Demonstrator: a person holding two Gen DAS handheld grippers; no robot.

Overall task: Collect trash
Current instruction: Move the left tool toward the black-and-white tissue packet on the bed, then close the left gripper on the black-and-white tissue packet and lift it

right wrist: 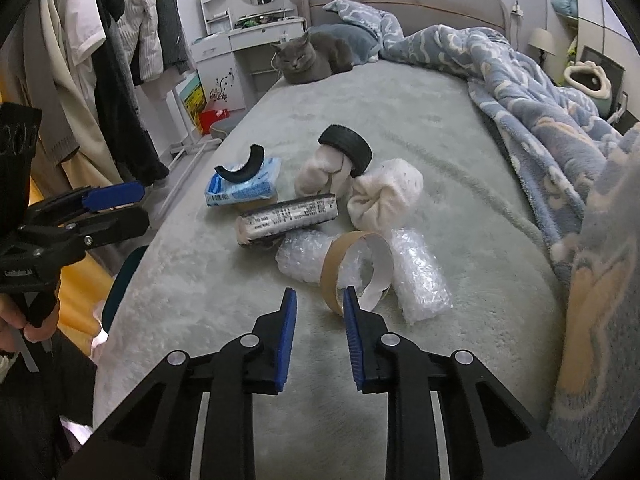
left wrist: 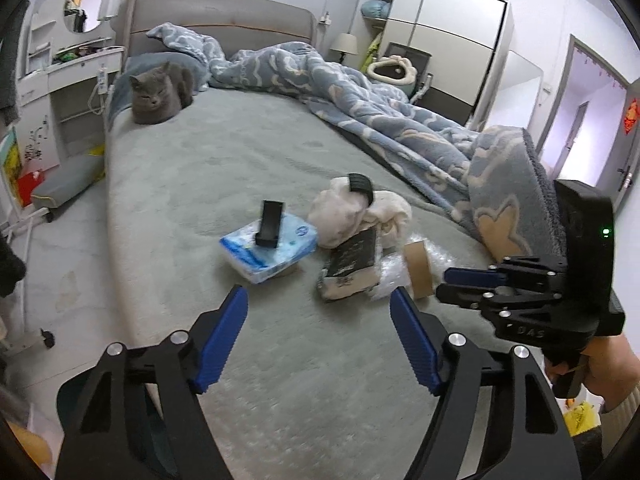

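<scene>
Bed (right wrist: 400,112) spreading ahead, right gripper (right wrist: 320,304) is hovering narrowly parted and empty, nearest the cardboard ring (right wrist: 340,264) just beyond its fingertips.

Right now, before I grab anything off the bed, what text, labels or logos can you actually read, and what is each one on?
"DAS": embossed on the right gripper body, left wrist view.
Round blue logo on the tissue pack: too blurred to read.
Printed lines on the dark rolled package: too small to read.
Label on the left gripper body: blurred, unreadable.
Red decoration by the door: unreadable.
</scene>
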